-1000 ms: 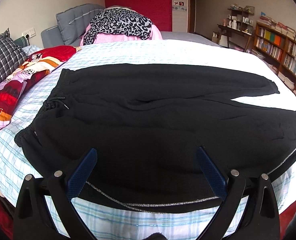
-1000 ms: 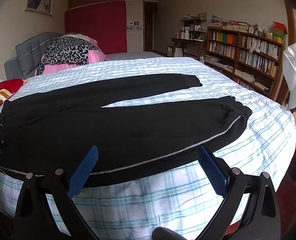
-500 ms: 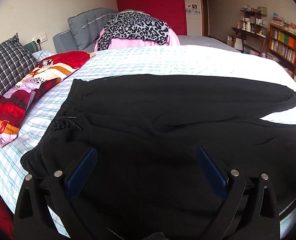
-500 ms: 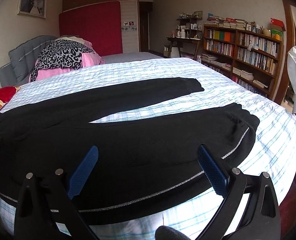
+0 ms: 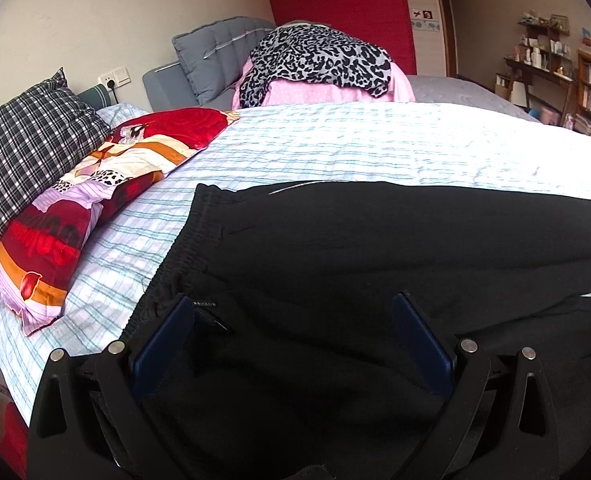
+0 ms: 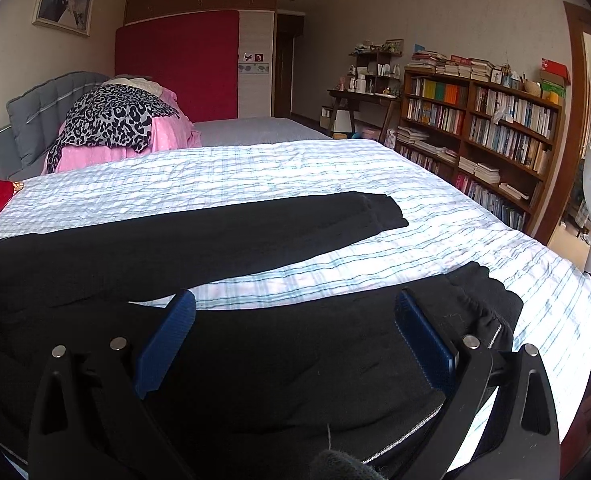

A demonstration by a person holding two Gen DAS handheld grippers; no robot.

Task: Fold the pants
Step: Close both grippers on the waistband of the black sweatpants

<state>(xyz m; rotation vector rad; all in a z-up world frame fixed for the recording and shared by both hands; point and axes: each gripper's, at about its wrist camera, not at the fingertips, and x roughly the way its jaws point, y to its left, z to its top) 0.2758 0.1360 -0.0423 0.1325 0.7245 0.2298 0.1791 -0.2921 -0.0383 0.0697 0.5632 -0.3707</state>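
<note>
With both the left tongs [image 5: 291, 344] and right tongs [image 6: 295, 340] spread wide and holding nothing just above the black pants [image 6: 255, 352] lying flat beneath them on the bed [image 6: 295, 168], pinch the near leg's edge cleanly, taking both layers together.

Pants only partly in frame

Left wrist view cuts the pants [image 5: 375, 248] off at 3 o'clock; right wrist view loses the waistband at 9 o'clock; book [image 6: 507, 120] titles too small.

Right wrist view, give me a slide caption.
Open right claw poised over black pants spread flat on the striped bed.
</note>
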